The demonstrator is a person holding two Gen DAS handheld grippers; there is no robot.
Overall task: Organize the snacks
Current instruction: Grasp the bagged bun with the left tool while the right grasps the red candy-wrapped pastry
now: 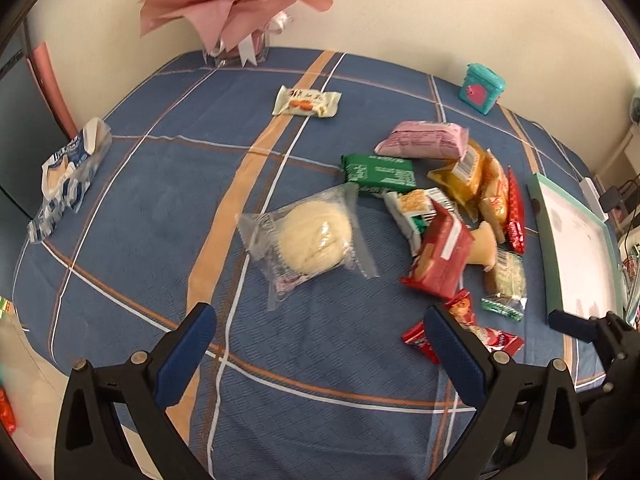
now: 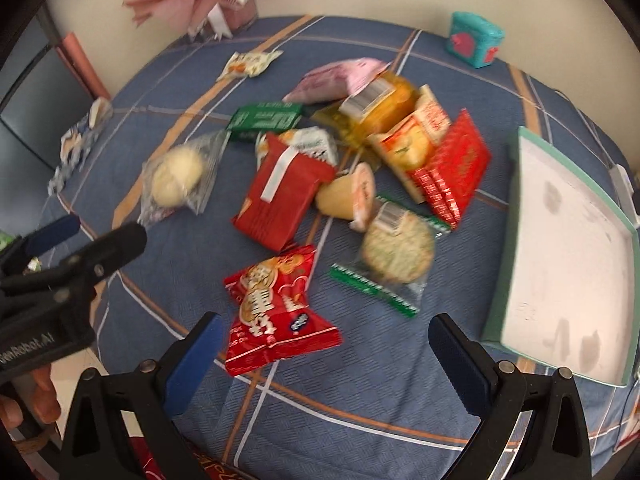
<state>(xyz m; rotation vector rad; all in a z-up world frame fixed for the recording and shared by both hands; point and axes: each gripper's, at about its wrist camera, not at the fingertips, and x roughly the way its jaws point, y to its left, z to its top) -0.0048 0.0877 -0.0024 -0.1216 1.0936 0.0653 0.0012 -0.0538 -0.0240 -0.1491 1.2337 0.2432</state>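
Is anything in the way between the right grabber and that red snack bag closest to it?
No. The right gripper has its jaws open, and the red snack bag lies just ahead of them on the blue cloth, with nothing visible between.

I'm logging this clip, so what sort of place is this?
Probably a room in a home: a table under a blue plaid tablecloth, a pink wrapped bouquet against the wall, and loose snack packets beside an open box.
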